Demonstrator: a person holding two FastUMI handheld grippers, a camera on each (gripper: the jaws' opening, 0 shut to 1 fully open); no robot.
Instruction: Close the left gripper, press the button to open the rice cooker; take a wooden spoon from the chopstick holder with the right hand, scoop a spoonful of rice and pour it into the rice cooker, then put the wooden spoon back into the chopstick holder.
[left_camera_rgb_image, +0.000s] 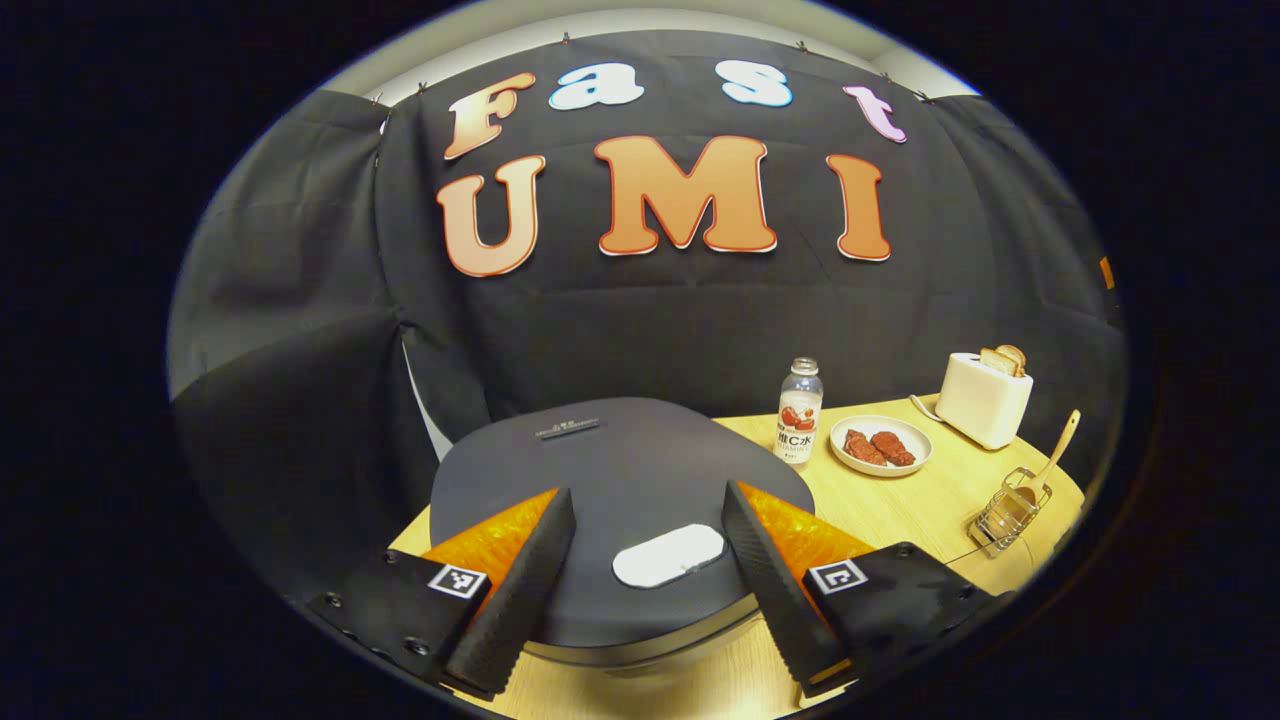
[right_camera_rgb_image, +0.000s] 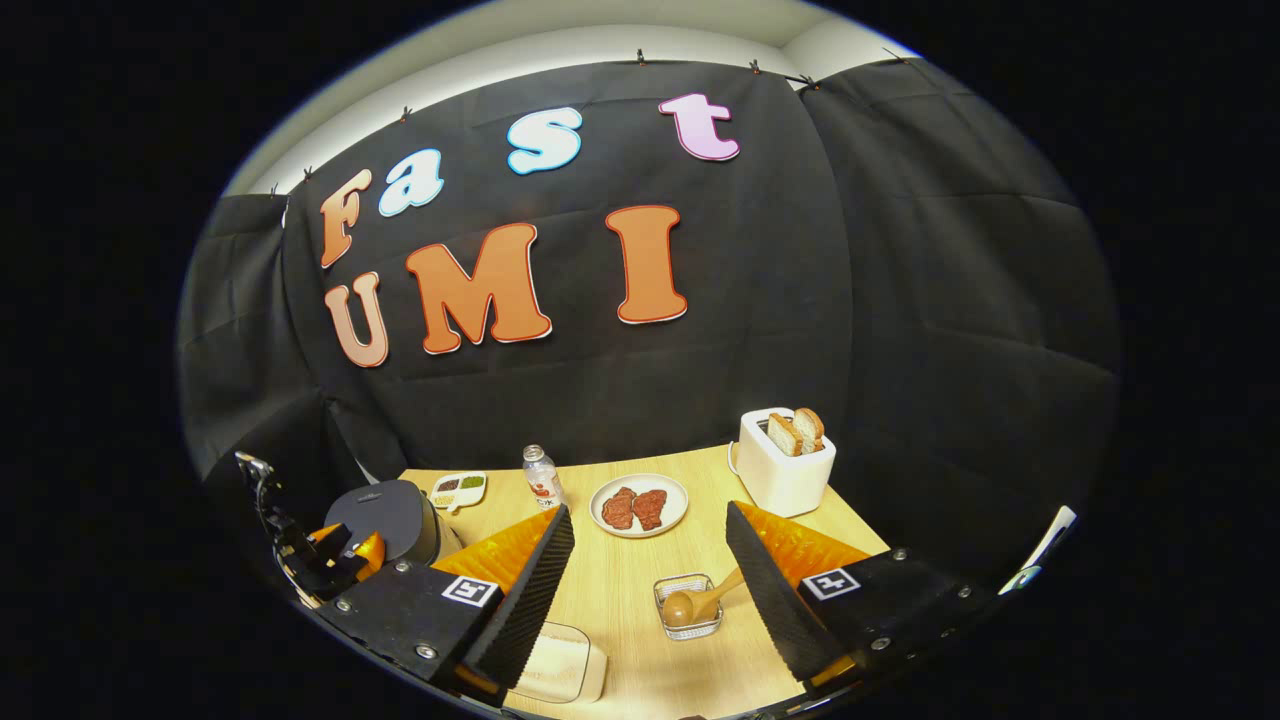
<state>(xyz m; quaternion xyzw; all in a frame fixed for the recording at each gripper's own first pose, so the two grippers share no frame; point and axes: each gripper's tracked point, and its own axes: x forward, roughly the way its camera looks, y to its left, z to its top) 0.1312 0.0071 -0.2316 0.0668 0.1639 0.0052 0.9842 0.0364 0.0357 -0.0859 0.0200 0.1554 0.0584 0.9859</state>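
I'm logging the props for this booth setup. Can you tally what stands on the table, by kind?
Rice cooker: 1
Toaster: 1
Bottle: 1
Plate of meat: 1
Chopstick holder with wooden spoon: 1
Small divided dish: 1
Pale container: 1
Total: 7

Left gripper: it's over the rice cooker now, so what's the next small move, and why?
Probably close the left gripper first. Its fingers stand wide apart, one on each side of the white button on the rice cooker, whose lid is down. Shut fingers would give one tip to press with; open ones would likely straddle the button.
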